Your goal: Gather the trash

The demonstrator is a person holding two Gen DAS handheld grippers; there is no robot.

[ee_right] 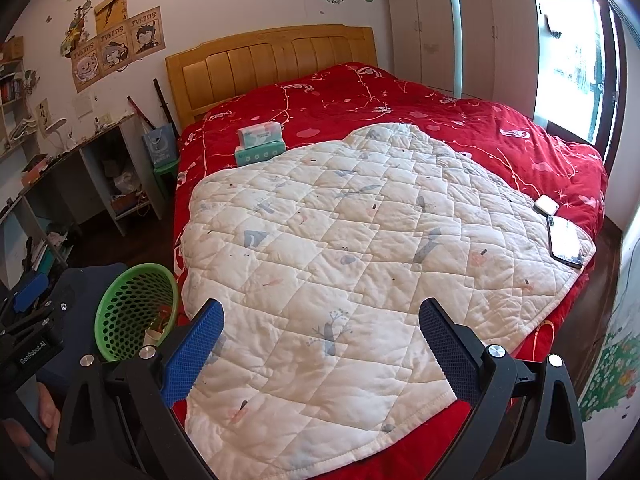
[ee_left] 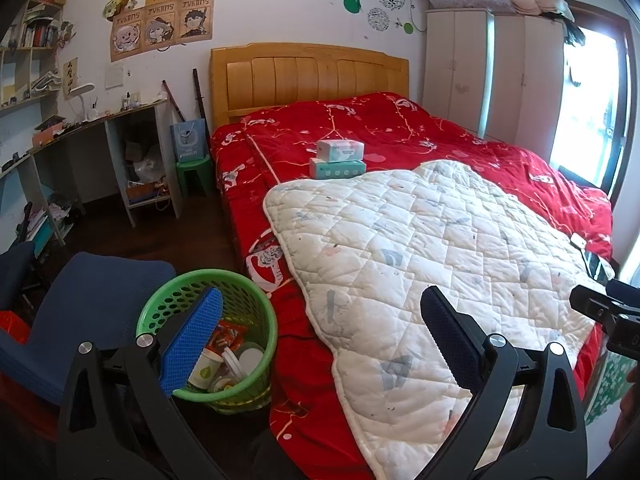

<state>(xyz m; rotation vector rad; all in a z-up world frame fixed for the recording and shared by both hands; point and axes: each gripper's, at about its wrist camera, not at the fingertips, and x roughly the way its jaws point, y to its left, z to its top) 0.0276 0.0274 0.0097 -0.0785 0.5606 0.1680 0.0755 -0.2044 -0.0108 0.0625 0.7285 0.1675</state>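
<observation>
Trash [ee_left: 228, 354], cups, lids and wrappers, fills a green perforated plastic basket [ee_left: 256, 304] on the dark floor beside the bed [ee_left: 320, 120], seen past the left hand-held gripper [ee_left: 320, 324], its jaws spread wide and empty. From the right hand-held gripper [ee_right: 320, 326], likewise open, a white quilted pad [ee_right: 360, 240] covers the red bedspread [ee_right: 440, 120]; tissue packs [ee_right: 260, 144] sit near the wooden headboard [ee_right: 272, 64].

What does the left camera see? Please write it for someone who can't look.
A green basket holding cups and wrappers stands on the floor beside a red bed with a white quilt. The open left gripper hovers in front.
</observation>
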